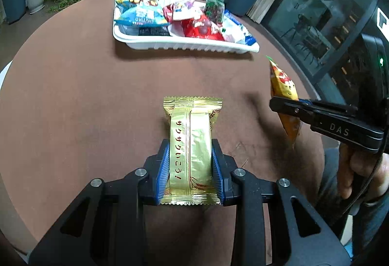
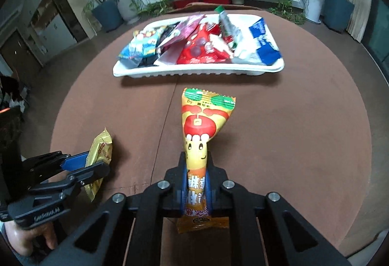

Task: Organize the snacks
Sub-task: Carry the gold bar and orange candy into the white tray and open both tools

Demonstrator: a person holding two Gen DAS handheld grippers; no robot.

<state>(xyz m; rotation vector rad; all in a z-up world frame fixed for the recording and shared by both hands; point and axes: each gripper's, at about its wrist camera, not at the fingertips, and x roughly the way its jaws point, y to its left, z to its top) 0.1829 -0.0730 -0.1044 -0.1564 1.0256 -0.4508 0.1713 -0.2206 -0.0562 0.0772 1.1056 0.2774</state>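
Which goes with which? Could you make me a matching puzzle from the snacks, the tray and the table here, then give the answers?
Things:
1. gold packet
2. orange packet
3. white tray
4. blue and white packet

States:
A. lying in the tray at its right end
B. clamped in the right gripper
C. resting on the brown table, piled with snacks
D. clamped in the left gripper

Pairs: 1-D, 2-B, 3-C, 4-A
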